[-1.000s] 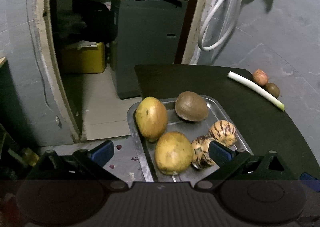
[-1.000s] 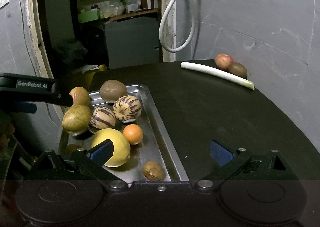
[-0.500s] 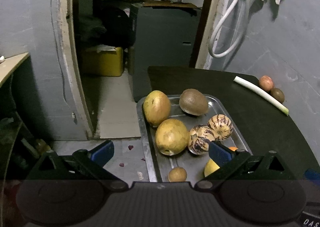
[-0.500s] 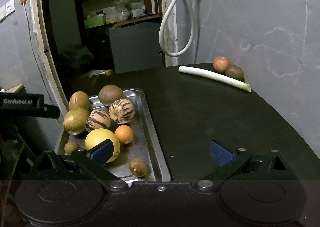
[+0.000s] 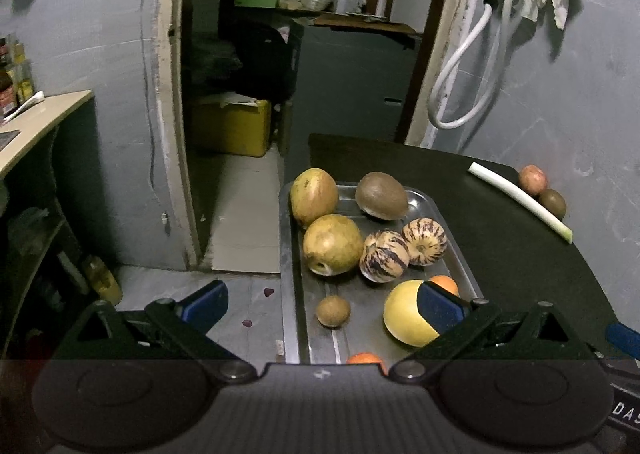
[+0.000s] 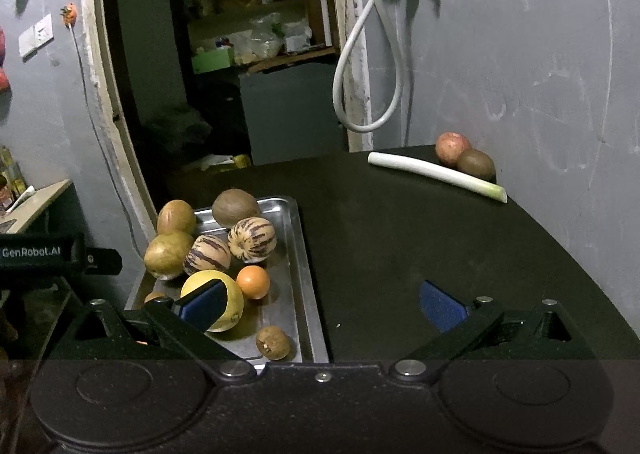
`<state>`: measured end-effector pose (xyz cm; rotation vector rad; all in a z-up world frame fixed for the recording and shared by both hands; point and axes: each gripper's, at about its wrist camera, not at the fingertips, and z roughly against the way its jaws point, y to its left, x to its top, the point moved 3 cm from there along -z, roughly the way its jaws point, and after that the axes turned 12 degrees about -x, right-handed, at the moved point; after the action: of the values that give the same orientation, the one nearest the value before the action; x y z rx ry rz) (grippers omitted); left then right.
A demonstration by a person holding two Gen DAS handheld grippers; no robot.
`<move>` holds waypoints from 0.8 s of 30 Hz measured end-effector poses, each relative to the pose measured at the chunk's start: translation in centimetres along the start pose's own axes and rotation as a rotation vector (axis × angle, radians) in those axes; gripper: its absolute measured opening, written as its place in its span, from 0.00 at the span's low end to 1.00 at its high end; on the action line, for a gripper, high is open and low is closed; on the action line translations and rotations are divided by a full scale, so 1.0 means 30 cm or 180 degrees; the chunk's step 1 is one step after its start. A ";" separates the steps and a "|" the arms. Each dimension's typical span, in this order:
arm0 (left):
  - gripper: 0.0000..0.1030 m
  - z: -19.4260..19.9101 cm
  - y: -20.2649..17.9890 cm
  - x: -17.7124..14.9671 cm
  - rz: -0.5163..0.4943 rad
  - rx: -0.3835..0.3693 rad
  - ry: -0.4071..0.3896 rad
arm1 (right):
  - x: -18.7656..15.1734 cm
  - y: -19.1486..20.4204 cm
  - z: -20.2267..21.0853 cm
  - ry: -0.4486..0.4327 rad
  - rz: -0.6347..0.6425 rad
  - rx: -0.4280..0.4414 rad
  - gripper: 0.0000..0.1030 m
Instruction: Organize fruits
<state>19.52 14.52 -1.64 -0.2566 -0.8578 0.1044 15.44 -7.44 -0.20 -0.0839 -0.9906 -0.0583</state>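
Both grippers hang with fingers spread wide, holding nothing: the left gripper and right gripper. Fruits fill a metal tray at the dark table's left edge; an apple sits at the far side.

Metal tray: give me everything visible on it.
The tray is a shallow rectangular pan of shiny, scuffed metal with a raised rim and rounded corners. It lies flat at the left edge of the dark table, its long side running away from the cameras. It holds mixed fruit: two striped melons, a yellow citrus, an orange and several brown and tan fruits. Neither gripper touches it.
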 end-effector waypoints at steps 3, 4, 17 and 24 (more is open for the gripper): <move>0.99 0.032 -0.016 -0.013 0.0071 0.0055 -0.0073 | 0.009 -0.022 0.017 -0.0047 0.0013 0.0058 0.99; 0.99 0.047 -0.021 -0.018 0.0097 0.0069 -0.0109 | 0.011 -0.031 0.024 -0.0065 0.0016 0.0079 0.99; 0.99 0.159 -0.089 -0.097 0.0229 0.0237 -0.0356 | 0.027 -0.088 0.094 -0.0237 0.0134 0.0343 0.99; 0.99 0.212 -0.124 -0.136 0.0280 0.0329 -0.0459 | 0.023 -0.120 0.123 -0.0302 0.0201 0.0467 0.99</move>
<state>11.99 11.28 0.33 -0.1913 -0.9813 0.2510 12.44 -10.68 2.56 0.0169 -1.0833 0.0770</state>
